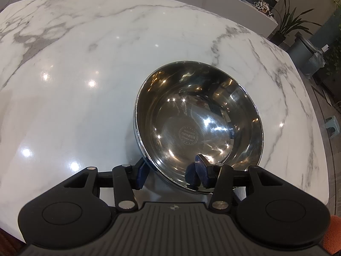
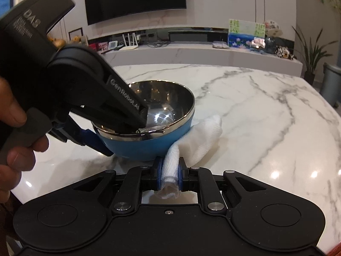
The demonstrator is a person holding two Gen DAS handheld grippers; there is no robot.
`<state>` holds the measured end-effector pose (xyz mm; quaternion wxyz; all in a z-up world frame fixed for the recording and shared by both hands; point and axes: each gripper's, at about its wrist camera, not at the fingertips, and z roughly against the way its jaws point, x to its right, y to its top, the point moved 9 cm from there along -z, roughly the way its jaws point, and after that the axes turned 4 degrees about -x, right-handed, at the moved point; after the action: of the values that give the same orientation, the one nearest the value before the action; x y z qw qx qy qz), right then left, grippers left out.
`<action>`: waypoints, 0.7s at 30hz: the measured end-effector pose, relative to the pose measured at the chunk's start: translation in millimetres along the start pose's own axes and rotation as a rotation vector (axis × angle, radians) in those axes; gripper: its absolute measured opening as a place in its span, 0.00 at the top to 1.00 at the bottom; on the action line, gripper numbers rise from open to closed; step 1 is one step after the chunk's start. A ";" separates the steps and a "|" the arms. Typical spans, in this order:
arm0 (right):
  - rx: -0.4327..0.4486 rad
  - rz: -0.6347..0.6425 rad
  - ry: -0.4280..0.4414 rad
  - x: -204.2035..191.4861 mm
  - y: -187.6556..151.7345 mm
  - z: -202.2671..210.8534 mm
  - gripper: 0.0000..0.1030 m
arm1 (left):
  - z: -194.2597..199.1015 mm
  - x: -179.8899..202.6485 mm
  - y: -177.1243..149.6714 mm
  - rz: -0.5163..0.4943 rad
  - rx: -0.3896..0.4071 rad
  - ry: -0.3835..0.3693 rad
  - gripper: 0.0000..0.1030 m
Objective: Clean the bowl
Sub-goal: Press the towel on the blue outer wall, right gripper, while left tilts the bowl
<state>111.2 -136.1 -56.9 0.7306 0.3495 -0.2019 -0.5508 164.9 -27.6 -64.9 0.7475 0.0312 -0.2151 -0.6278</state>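
The bowl (image 2: 149, 115) stands on the table (image 2: 266, 111), the cloth (image 2: 200, 138) touching its right side.

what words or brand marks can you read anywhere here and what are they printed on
"GenRobot.AI": on the arm of the black left tool.
"DAS": on that tool's upper body, with unreadably small print below it.
Round stamp in the bottom of the blue-sided steel bowl: too small and blurred to read.

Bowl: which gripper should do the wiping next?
Right. The right gripper is shut on the cloth beside the bowl; the left gripper straddles the bowl's rim, steadying it.
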 end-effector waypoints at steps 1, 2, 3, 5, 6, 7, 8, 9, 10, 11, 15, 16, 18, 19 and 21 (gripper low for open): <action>0.001 -0.019 0.009 1.9 0.3 0.5 0.87 | 0.0 -0.1 -0.1 -0.001 0.000 -0.001 0.57; 0.004 -0.038 0.018 3.7 0.8 1.3 0.87 | 0.0 -0.2 -0.1 -0.002 -0.001 -0.002 0.57; 0.008 -0.053 0.023 5.2 1.6 2.3 0.87 | 0.0 -0.5 -0.2 -0.002 -0.001 -0.002 0.57; 0.027 -0.122 0.052 13.5 5.3 6.4 0.87 | 0.2 -1.4 -0.4 -0.001 -0.002 -0.005 0.57; 0.034 -0.156 0.066 17.8 7.0 7.8 0.87 | 0.5 -1.9 -0.5 -0.001 -0.002 -0.006 0.57; 0.041 -0.187 0.078 22.0 8.5 9.1 0.87 | 0.6 -2.0 -0.5 -0.004 -0.002 -0.005 0.57; 0.047 -0.212 0.089 25.5 10.4 10.6 0.87 | 0.6 -2.1 -0.6 -0.005 -0.003 -0.005 0.57; 0.054 -0.241 0.104 29.7 12.9 13.3 0.87 | 0.6 -2.2 -0.7 -0.005 -0.003 -0.005 0.57; 0.057 -0.260 0.115 32.3 14.1 14.2 0.87 | 0.7 -2.4 -0.7 -0.006 -0.003 -0.007 0.57; 0.061 -0.272 0.122 34.5 15.0 15.2 0.87 | 1.2 -1.5 -0.9 -0.006 -0.003 -0.006 0.57; 0.075 -0.313 0.157 41.2 19.9 20.9 0.87 | 2.0 -0.9 -0.7 -0.010 -0.005 -0.004 0.57; 0.076 -0.317 0.162 41.9 20.7 21.2 0.87 | 2.0 -0.7 -0.6 -0.011 -0.006 -0.005 0.57; 0.082 -0.328 0.170 44.9 22.5 21.4 0.87 | 1.9 -1.0 -0.5 -0.016 -0.008 -0.004 0.57; 0.084 -0.334 0.176 45.8 22.9 21.9 0.87 | 2.0 -0.7 -0.5 -0.019 -0.009 -0.003 0.57; 0.087 -0.346 0.184 47.7 24.1 22.1 0.87 | 1.8 -0.7 -0.7 -0.024 -0.010 -0.002 0.57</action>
<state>127.0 -184.0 -28.6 0.6248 0.4590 -0.0946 -0.6245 163.6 -26.7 -63.7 0.7397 0.0296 -0.2121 -0.6379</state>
